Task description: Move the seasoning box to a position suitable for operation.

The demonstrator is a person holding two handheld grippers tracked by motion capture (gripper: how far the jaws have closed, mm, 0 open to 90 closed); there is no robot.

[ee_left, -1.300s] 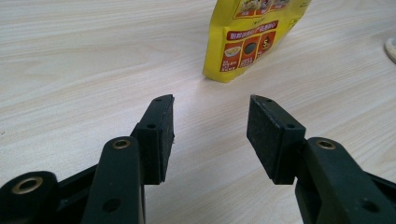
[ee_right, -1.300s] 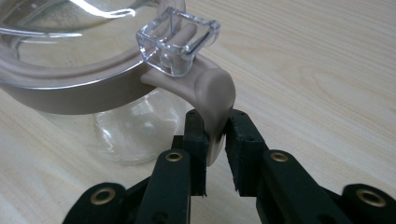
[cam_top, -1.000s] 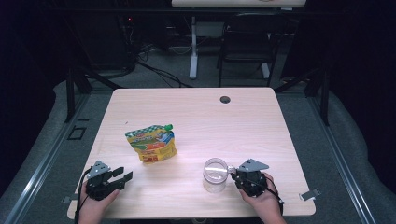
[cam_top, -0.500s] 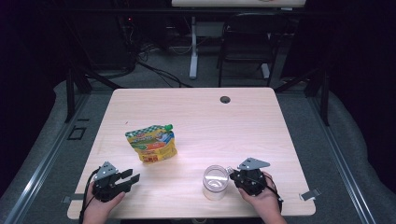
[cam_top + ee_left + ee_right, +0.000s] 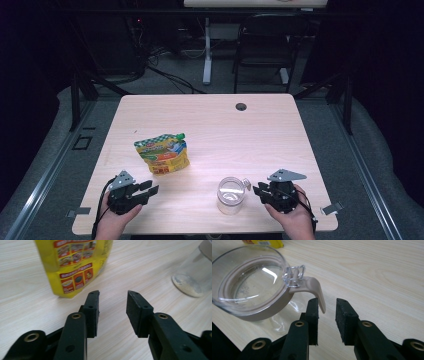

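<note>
A yellow food pouch [image 5: 162, 155] with a green cap lies left of the table's middle. A clear jar [image 5: 231, 194] with a beige-rimmed lid stands near the front edge. My right gripper [image 5: 259, 190] is just right of the jar. Its jaws have just been opening. The lid's beige latch tab [image 5: 318, 291] hangs at the tip of one jaw, and neither pad presses on it. My left gripper [image 5: 150, 188] lies near the front left and points toward the pouch [image 5: 75, 265]. Its jaws have just been closing, a gap remains and nothing is between them.
The light wooden table [image 5: 210, 125] has a dark cable hole [image 5: 241, 106] near its far edge. A chair [image 5: 265, 45] and cables stand on the floor beyond. Metal clips sit at the front corners.
The right gripper's jaws have widened and drawn slightly back from the jar. The left gripper has shifted a little to the right with narrower jaws. The pouch has not moved.
</note>
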